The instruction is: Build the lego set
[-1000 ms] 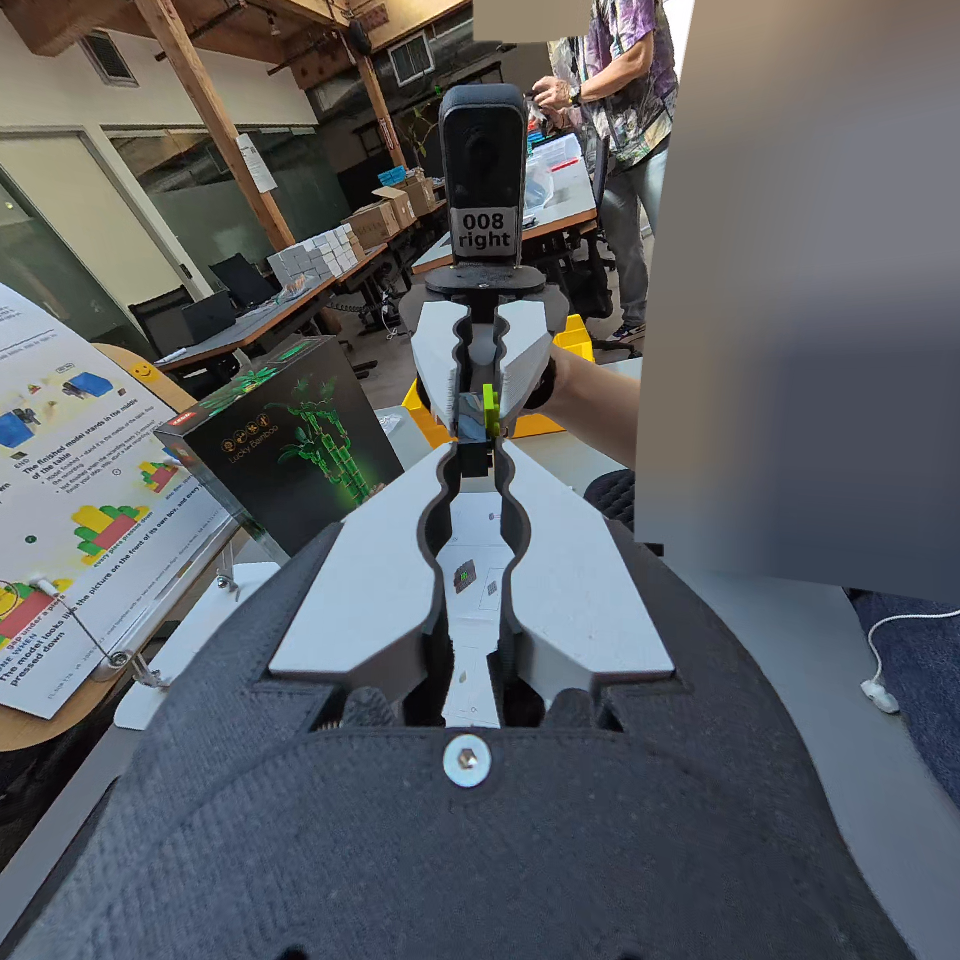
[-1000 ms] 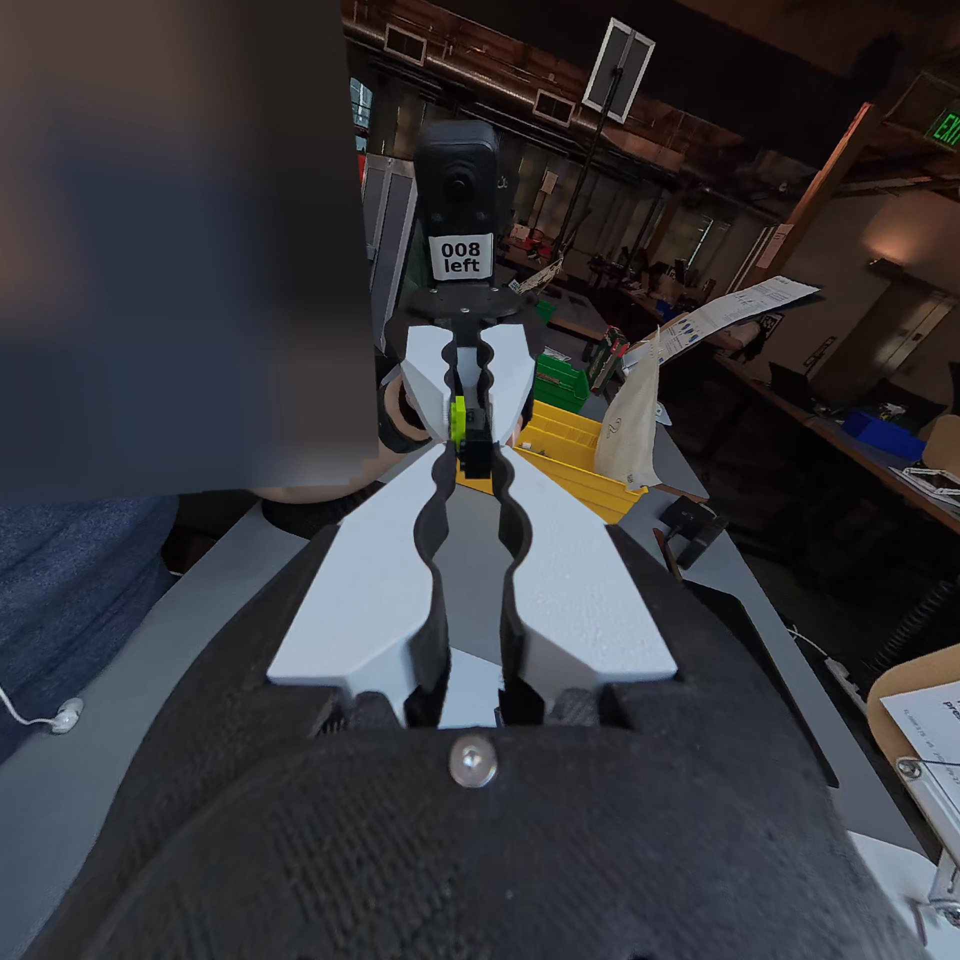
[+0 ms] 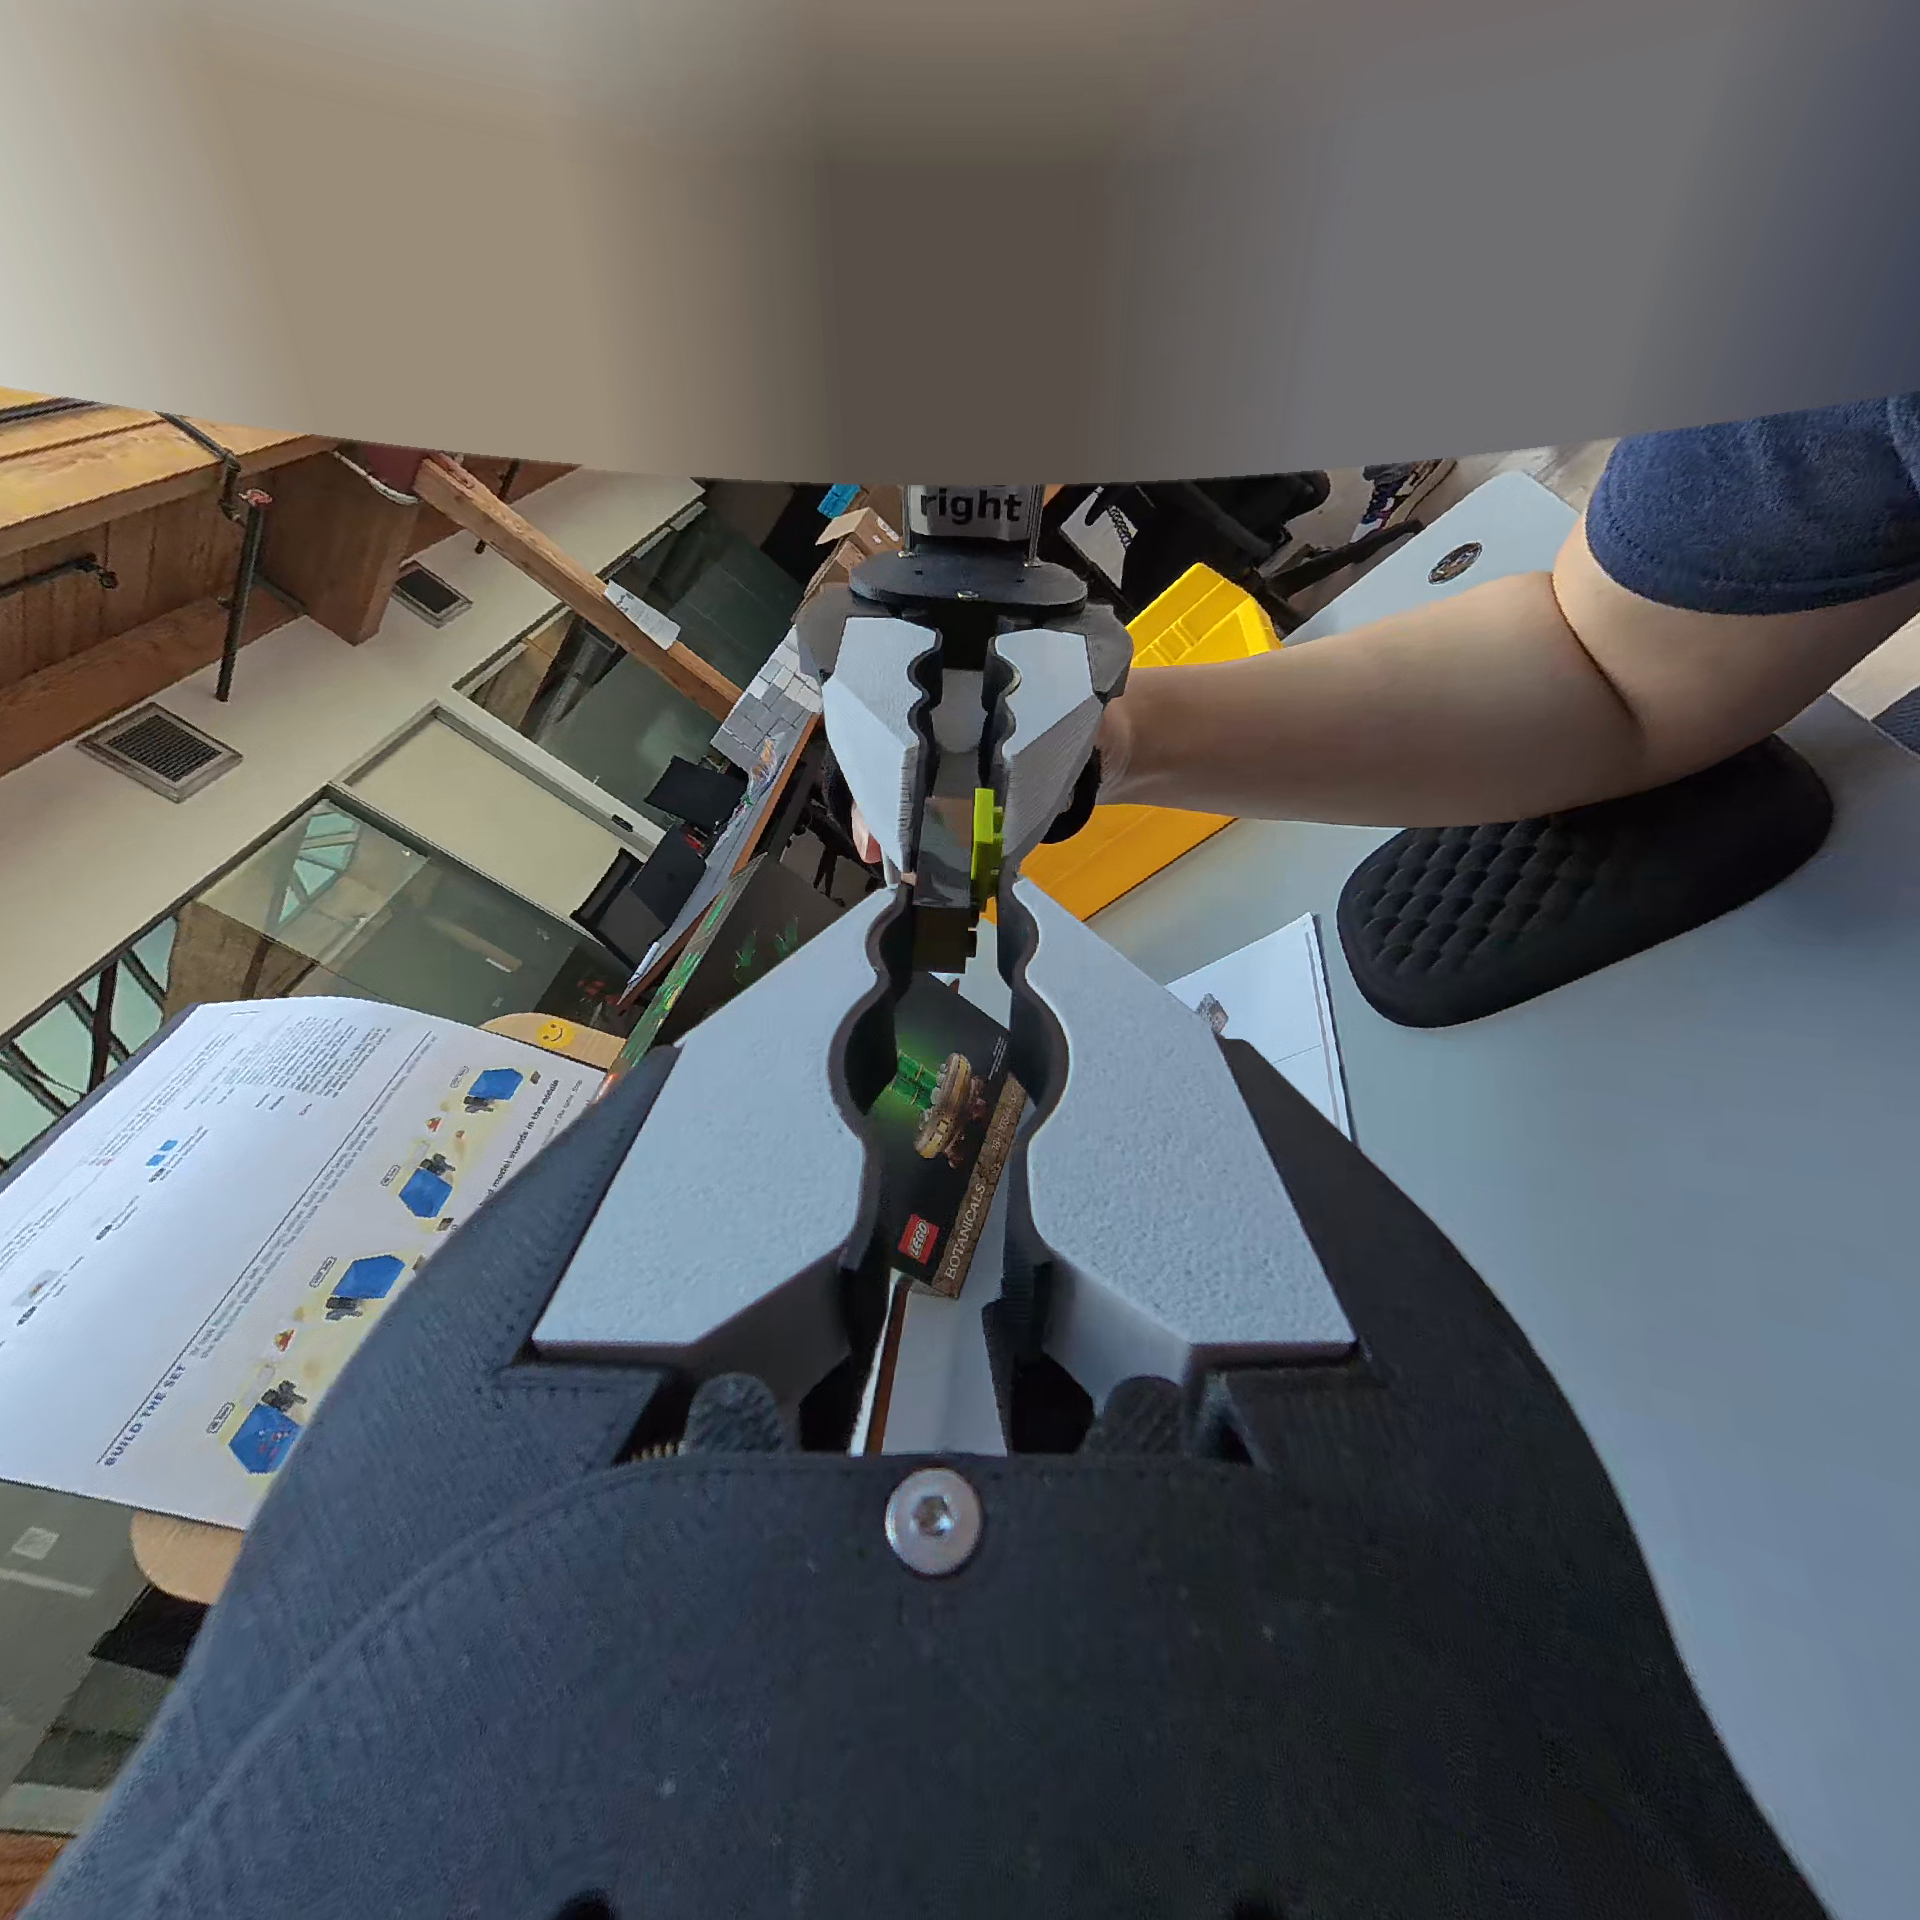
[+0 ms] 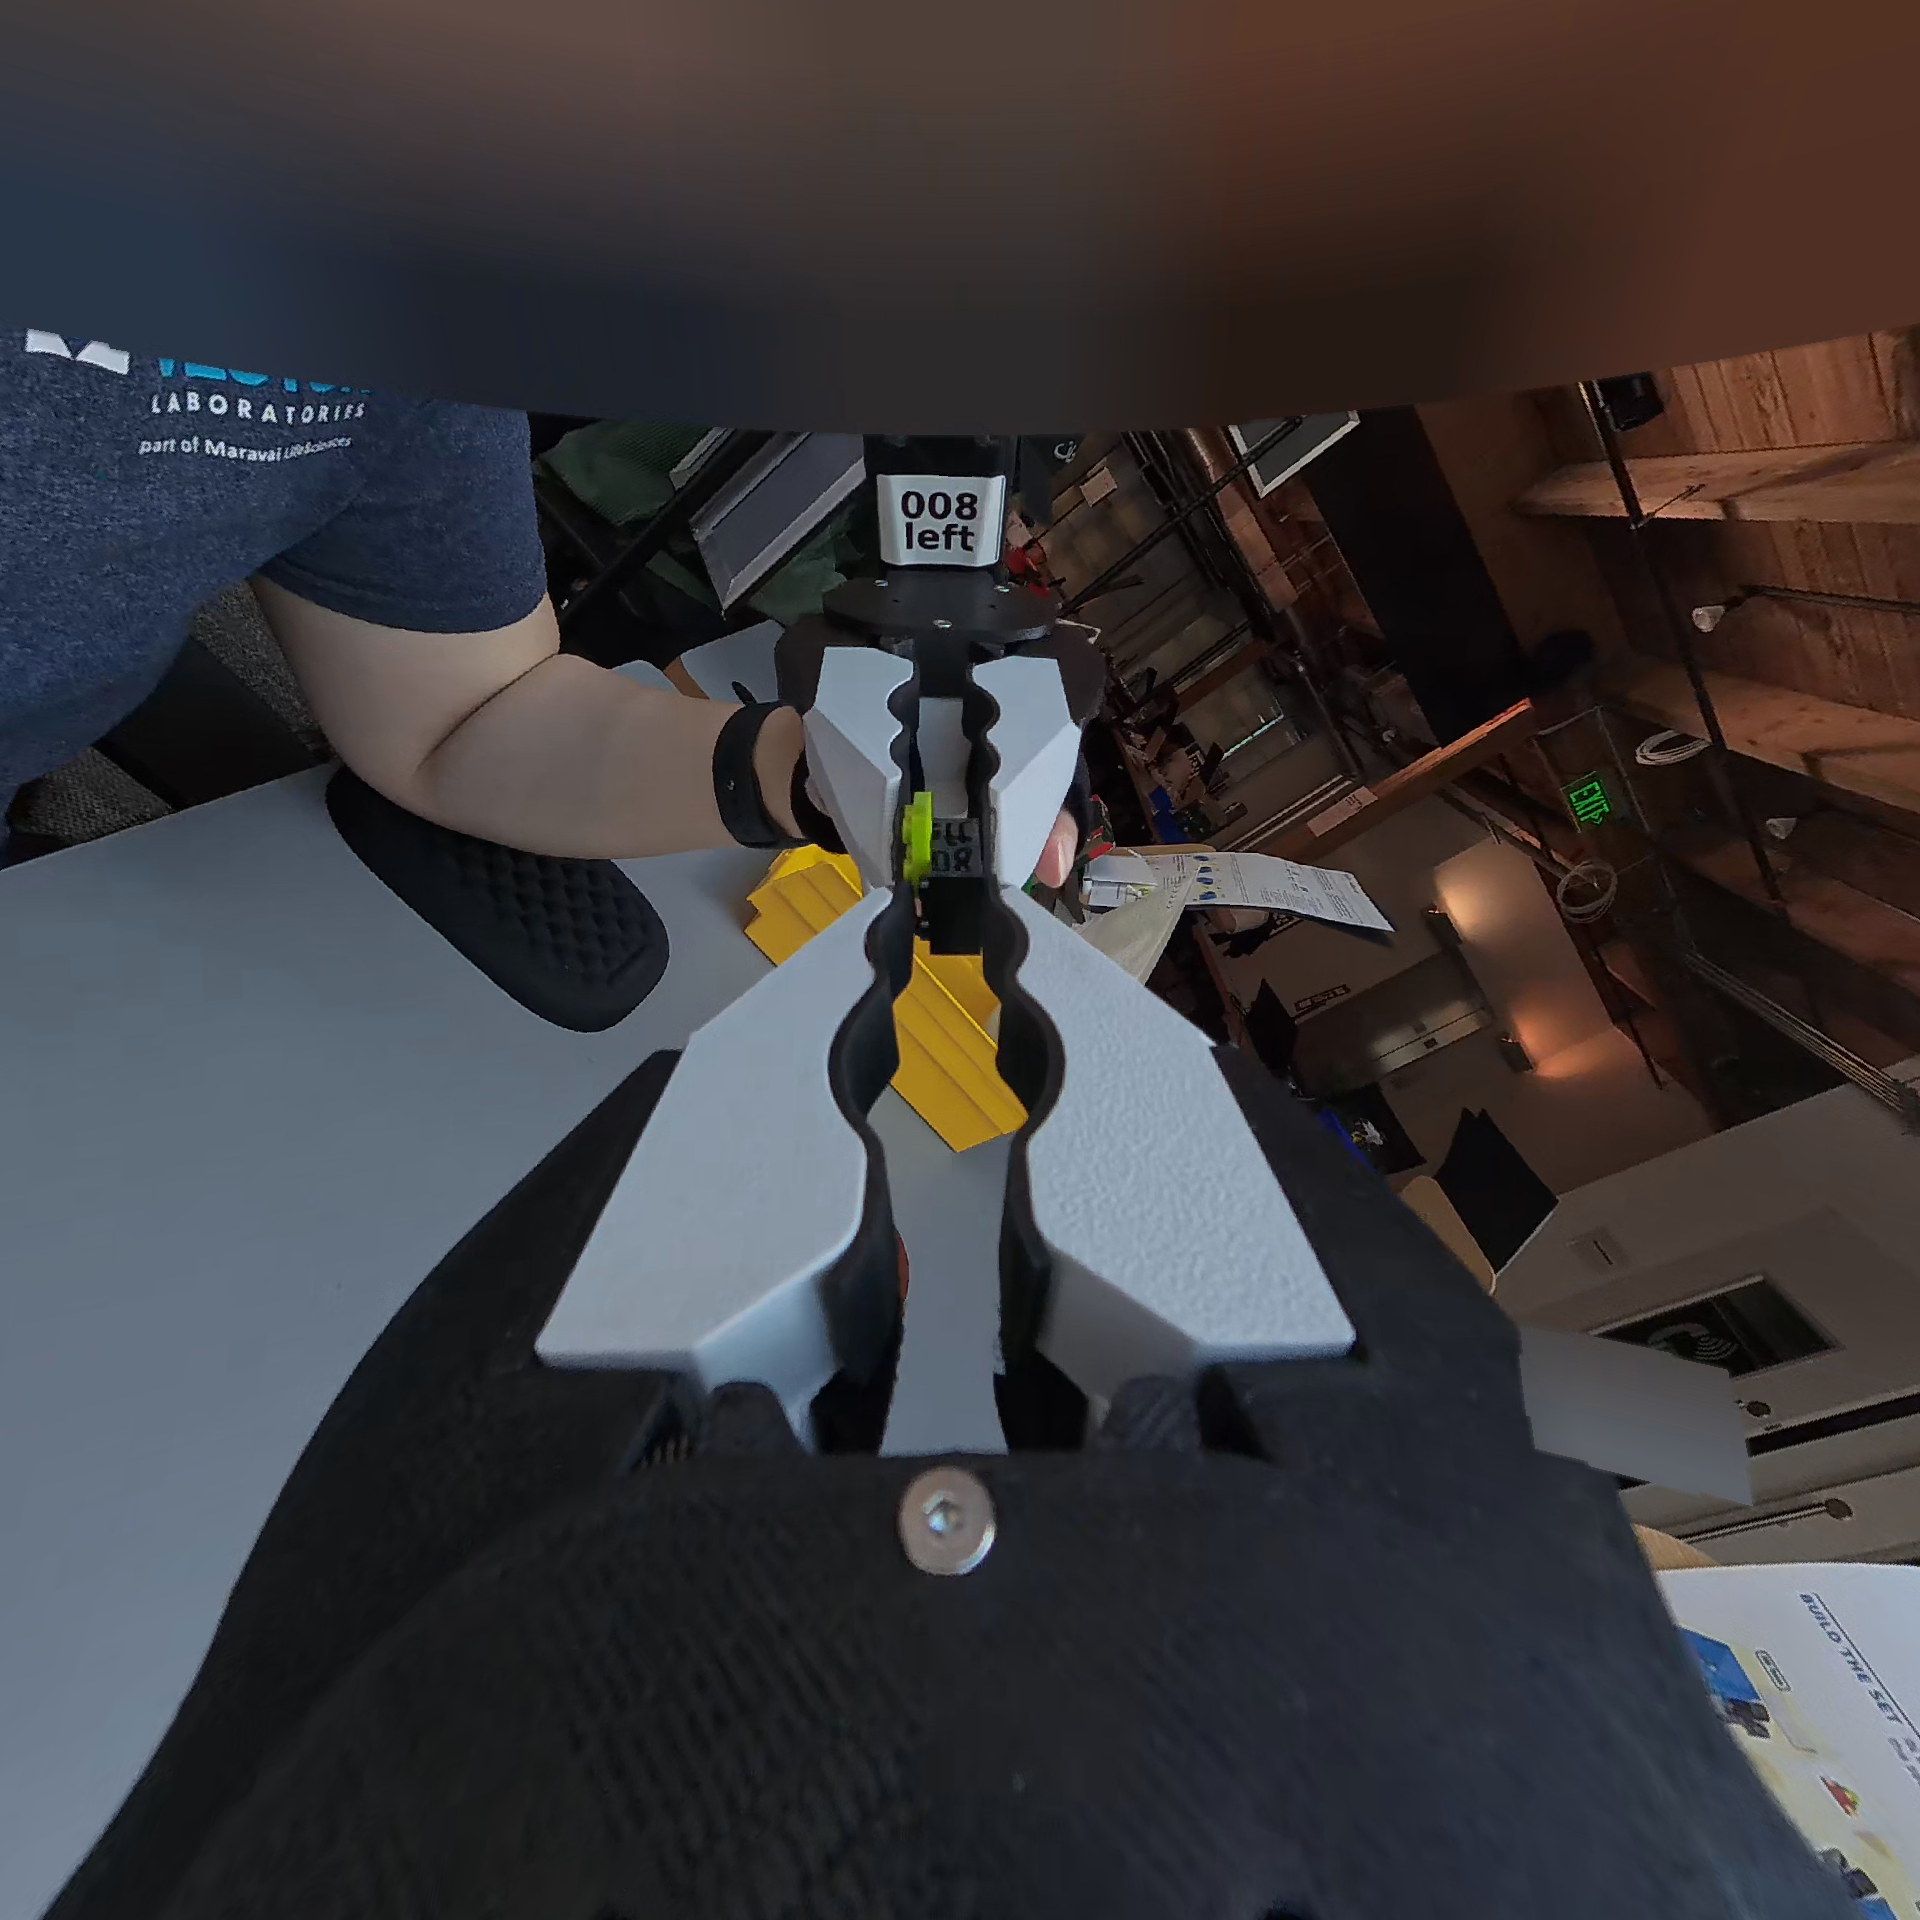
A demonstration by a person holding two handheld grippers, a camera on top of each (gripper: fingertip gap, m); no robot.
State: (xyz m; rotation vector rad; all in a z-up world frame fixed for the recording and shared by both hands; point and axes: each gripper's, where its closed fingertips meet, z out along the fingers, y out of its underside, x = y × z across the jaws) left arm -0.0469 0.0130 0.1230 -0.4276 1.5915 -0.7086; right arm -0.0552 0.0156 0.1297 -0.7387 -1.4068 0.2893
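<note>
Above the grey table (image 3: 1662, 1195), the left gripper (image 3: 948, 935) and right gripper (image 4: 940, 914) meet tip to tip, the left nearly closed on a small dark brick (image 3: 940, 930), the right pinching a thin lime-green plate (image 4: 916, 836) against the brick's side. To seat it well, I judge they should line up the studs and press squarely. The plate's long axis runs along the fingers, edge-on to both cameras.

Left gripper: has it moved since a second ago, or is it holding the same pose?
Yes. The left gripper has rolled and pitched: the instruction sheet, upright at the left edge before, now lies tilted, and the grey table slopes across the right.
</note>
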